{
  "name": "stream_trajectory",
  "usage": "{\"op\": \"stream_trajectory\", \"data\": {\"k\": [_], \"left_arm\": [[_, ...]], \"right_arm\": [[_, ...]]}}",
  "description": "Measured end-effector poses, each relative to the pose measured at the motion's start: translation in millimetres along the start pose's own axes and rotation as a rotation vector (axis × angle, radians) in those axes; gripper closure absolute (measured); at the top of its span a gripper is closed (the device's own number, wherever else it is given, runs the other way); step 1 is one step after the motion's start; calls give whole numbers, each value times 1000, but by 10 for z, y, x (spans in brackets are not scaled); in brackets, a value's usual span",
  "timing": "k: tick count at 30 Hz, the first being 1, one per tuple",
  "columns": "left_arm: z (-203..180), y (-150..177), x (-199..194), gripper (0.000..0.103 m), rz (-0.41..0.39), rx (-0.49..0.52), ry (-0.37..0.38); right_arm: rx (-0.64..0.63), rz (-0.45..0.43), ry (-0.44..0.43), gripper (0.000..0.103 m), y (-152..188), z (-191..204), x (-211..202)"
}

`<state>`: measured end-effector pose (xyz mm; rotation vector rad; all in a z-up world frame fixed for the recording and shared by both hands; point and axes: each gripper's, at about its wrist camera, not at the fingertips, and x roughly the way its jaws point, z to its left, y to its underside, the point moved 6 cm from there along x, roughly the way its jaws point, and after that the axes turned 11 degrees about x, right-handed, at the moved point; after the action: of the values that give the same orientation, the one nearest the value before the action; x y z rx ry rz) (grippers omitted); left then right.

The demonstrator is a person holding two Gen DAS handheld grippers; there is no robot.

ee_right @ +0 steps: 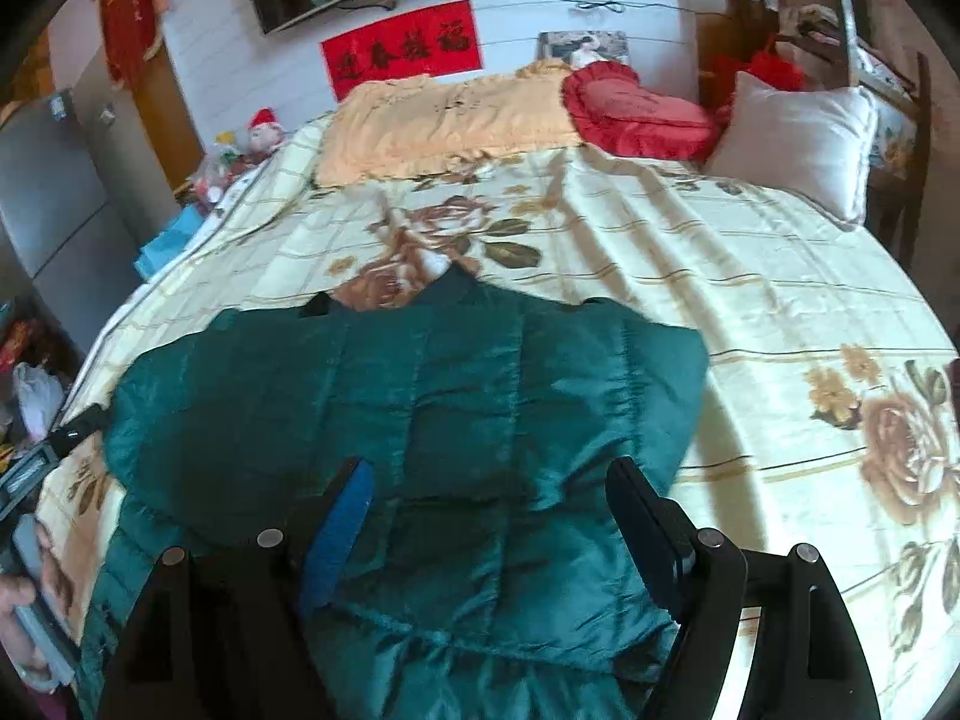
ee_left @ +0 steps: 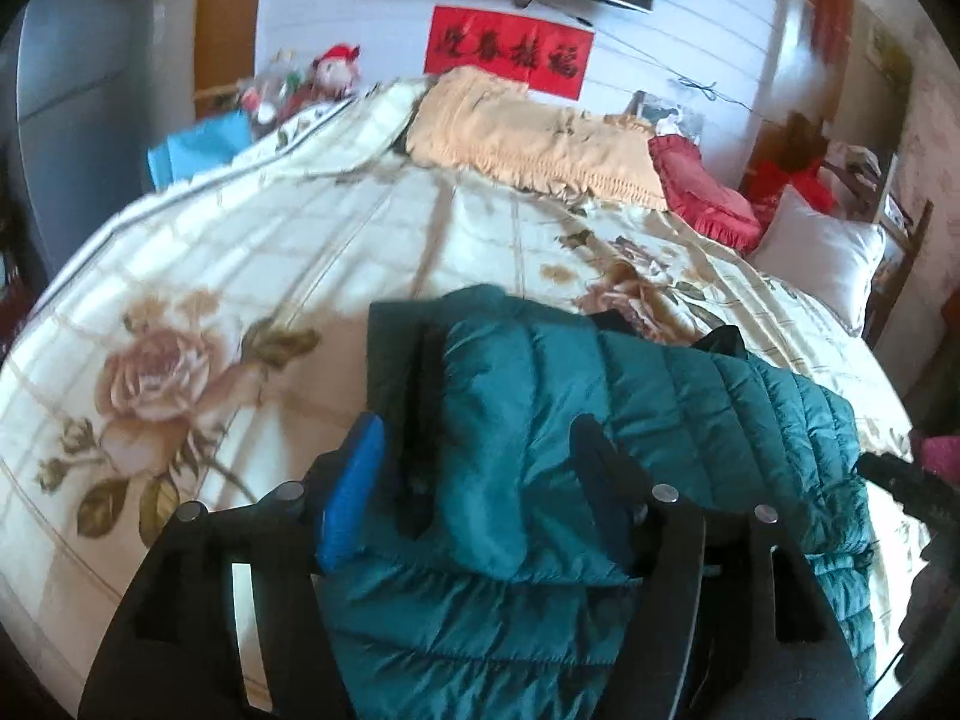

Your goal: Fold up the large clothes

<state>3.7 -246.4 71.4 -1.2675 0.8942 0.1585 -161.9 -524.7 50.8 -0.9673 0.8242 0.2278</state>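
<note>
Closest to my left camera, the left gripper (ee_left: 480,468) stands with its jaws apart; a folded flap of the green quilted jacket (ee_left: 600,420) lies between the fingers, but the pads do not seem to press on it. That jacket rests on the near part of the floral bedspread (ee_left: 180,300), and this view alone shows a black lining strip along the flap's left edge and the other tool at the far right border.

From the right camera, the right gripper (ee_right: 486,510) also hangs with its fingers wide apart over the jacket (ee_right: 420,408), clamped on nothing. Only here do I see the whole garment spread flat, collar toward the orange blanket (ee_right: 444,120), and my own hand (ee_right: 18,612) on the left tool at the left border.

I judge the jacket light, puffy and slick-skinned, so it should slide and spring back. I would pinch a hem or a seam at the outer edge, not the padded middle.
</note>
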Motion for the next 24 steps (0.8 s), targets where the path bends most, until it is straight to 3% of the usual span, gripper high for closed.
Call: {"op": "stream_trajectory", "data": {"k": [8, 11, 16, 20, 24], "left_arm": [[-60, 77, 671, 38, 121, 45, -85], [-58, 120, 839, 32, 119, 50, -88], [-104, 120, 928, 31, 118, 83, -95], [-73, 140, 947, 30, 125, 61, -72], [-80, 148, 952, 30, 119, 61, -72]], "right_arm": [[1, -6, 81, 25, -104, -32, 437], [17, -11, 101, 25, -138, -43, 659], [68, 26, 129, 22, -185, -117, 935], [49, 40, 134, 22, -208, -63, 798], [78, -14, 26, 22, -150, 19, 369]]}}
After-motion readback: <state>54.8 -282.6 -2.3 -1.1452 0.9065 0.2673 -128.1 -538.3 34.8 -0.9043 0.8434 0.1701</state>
